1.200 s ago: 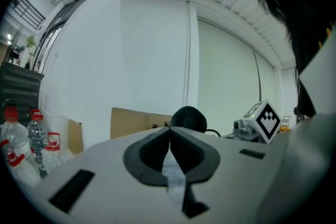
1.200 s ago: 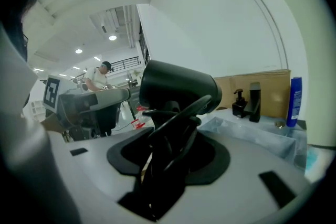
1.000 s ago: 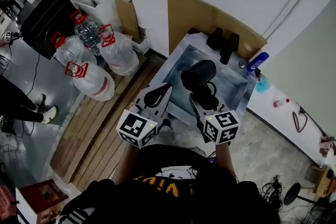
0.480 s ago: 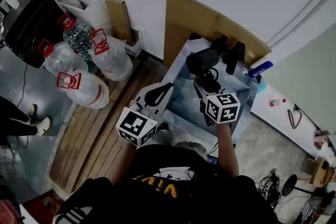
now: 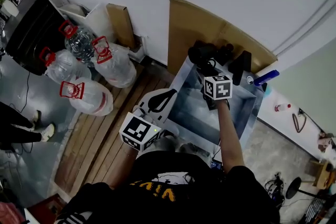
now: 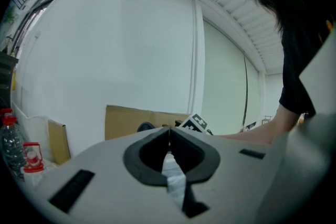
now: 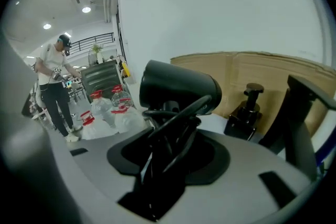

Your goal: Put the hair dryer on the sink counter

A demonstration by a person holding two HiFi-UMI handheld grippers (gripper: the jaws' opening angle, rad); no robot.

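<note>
The black hair dryer [image 5: 202, 53] hangs over the back left corner of the sink counter [image 5: 185, 68], its cord bunched under it. My right gripper [image 5: 208, 70] is shut on its handle and cord, arm stretched forward over the basin. In the right gripper view the hair dryer [image 7: 178, 86] rises between the jaws of the right gripper [image 7: 169, 131], barrel pointing right. My left gripper [image 5: 163, 96] is shut and holds nothing, at the sink's front left rim; the left gripper [image 6: 169, 132] shows its tips touching.
A black soap dispenser [image 7: 245, 113] and a black faucet [image 7: 300, 113] stand at the back of the sink by a cardboard sheet [image 5: 191, 21]. A blue tube [image 5: 265, 77] lies at the right. Water bottles [image 5: 86, 76] sit on wooden slats at the left. A person [image 7: 52, 86] stands far off.
My right gripper has carried the hair dryer away from my body, from over the basin to the back left corner of the counter. The left gripper has stayed by the front rim.
</note>
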